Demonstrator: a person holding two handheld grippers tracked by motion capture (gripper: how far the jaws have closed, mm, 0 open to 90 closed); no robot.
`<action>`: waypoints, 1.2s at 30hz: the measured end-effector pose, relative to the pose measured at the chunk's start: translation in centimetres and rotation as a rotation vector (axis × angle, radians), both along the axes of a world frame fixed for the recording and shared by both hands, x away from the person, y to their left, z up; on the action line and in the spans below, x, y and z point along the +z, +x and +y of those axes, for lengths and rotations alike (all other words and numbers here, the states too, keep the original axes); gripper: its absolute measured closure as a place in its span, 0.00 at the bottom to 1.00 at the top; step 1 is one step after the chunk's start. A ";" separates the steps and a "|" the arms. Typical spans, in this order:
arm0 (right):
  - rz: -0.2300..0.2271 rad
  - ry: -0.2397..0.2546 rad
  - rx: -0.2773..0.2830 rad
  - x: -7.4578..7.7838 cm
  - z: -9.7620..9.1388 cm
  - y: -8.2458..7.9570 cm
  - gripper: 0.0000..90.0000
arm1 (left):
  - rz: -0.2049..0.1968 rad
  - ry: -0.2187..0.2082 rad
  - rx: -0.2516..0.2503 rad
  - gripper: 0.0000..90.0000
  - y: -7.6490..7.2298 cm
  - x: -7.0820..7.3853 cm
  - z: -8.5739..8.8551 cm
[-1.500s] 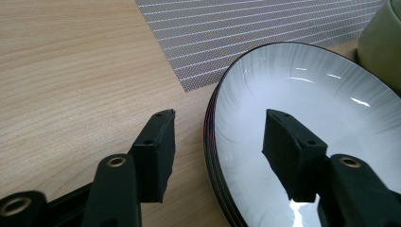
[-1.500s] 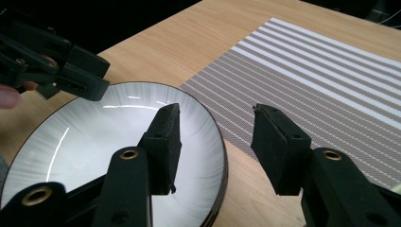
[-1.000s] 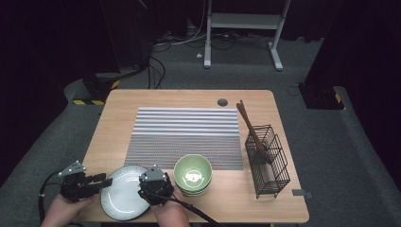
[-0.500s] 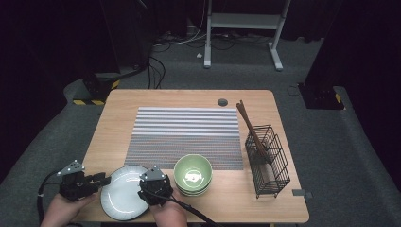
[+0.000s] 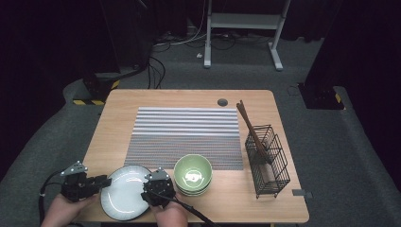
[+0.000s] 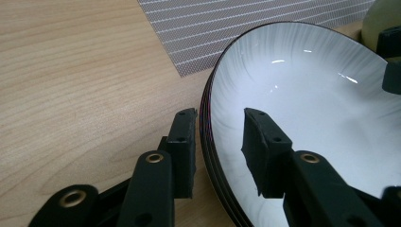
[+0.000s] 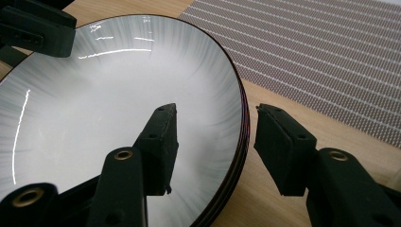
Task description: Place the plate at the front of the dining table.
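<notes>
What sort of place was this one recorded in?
Probably a lab or studio set up for recording, not a home kitchen: a wooden table with dishes stands on grey carpet among dark walls, loose floor cables and a white metal stand.

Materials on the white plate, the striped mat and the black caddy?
White plate: likely glazed ceramic, going by its glossy highlights and dark rim. Striped mat: looks like woven mesh, probably vinyl, with a visible weave. Black caddy: thin wire grid, likely coated metal.
</notes>
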State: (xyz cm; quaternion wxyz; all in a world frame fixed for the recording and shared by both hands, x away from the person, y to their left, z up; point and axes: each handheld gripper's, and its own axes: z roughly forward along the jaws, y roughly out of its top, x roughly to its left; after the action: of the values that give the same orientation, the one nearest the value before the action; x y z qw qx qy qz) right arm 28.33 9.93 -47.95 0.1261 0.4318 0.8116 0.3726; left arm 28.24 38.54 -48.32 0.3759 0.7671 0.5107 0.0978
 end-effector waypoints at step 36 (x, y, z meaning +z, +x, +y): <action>0.201 0.181 -0.095 0.3 -0.4 1.1 0.53 | -0.017 0.041 -0.011 0.90 -0.1 -0.1 0.0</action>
State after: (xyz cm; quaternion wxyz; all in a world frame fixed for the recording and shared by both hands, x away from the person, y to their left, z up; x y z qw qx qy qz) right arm 29.46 9.58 -47.62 0.0220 0.5146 0.7618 0.3928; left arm 28.18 38.56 -48.37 0.3651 0.7764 0.5012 0.1128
